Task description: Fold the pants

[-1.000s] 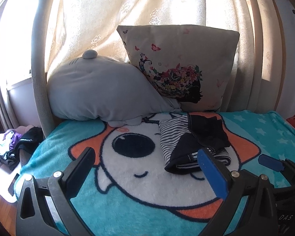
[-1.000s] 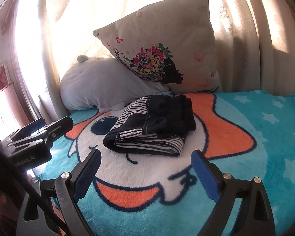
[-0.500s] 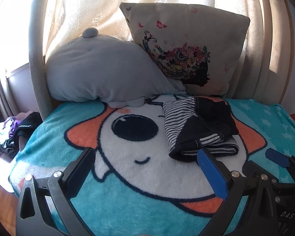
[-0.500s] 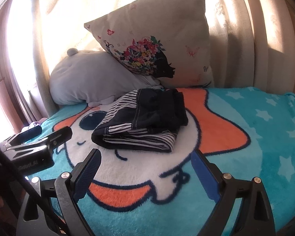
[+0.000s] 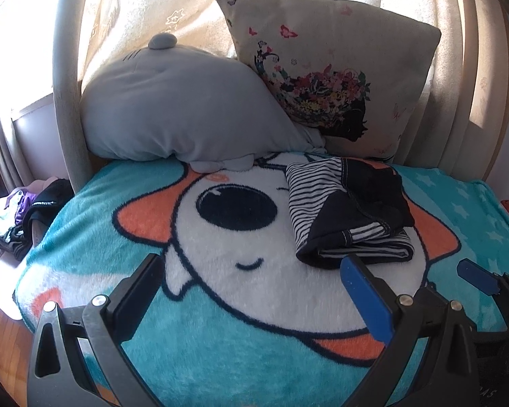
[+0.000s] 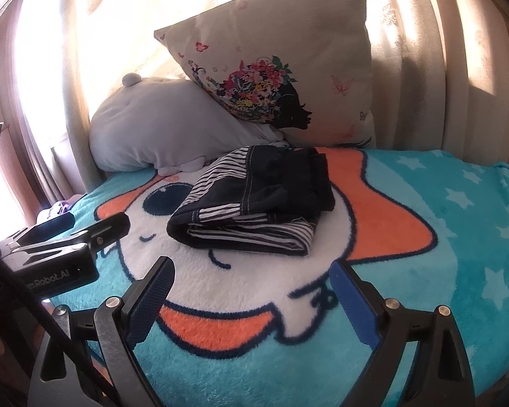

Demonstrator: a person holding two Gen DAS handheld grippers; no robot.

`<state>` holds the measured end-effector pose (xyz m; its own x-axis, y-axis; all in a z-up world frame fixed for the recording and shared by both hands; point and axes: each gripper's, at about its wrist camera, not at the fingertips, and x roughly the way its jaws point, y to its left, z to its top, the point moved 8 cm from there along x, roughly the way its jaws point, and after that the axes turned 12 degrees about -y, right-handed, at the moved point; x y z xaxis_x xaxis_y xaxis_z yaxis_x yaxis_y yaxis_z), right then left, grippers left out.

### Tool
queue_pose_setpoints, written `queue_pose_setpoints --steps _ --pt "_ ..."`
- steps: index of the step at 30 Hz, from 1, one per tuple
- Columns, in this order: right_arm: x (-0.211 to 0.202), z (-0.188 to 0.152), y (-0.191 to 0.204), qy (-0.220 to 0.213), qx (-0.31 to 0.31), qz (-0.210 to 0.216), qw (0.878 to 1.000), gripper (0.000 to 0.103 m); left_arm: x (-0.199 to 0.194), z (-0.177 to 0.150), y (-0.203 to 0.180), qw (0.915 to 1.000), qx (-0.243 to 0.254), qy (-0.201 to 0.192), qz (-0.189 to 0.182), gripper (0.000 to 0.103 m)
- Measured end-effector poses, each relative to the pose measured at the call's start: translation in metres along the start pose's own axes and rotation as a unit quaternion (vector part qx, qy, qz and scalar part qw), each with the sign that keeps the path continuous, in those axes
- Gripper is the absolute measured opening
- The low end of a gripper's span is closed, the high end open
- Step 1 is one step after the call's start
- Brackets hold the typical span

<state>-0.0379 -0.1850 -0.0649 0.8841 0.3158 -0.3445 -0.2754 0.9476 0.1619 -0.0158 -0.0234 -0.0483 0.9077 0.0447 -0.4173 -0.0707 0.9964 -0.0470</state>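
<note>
We see the folded pants (image 6: 254, 200) mid-frame on the blanket (image 6: 441, 237): soft, light, floppy; we'd pinch the thick folded edge. Left gripper (image 5: 254, 291) and right gripper (image 6: 251, 291) both gape wide, empty.

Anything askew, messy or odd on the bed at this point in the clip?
Little stands out. The pants lie folded in a compact bundle on the blanket, though the top layer sits slightly skewed over the striped layer. Both grippers, left and right, are open and empty. A loose heap of clothes lies off the bed's left side.
</note>
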Motion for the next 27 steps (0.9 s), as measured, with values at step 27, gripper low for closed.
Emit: queue_pose_setpoints --steps 27 --pt "0.01 -0.009 0.001 0.024 -0.004 -0.01 1.0 0.096 0.006 -0.008 -0.001 0.9998 -0.004 0.02 -0.009 0.103"
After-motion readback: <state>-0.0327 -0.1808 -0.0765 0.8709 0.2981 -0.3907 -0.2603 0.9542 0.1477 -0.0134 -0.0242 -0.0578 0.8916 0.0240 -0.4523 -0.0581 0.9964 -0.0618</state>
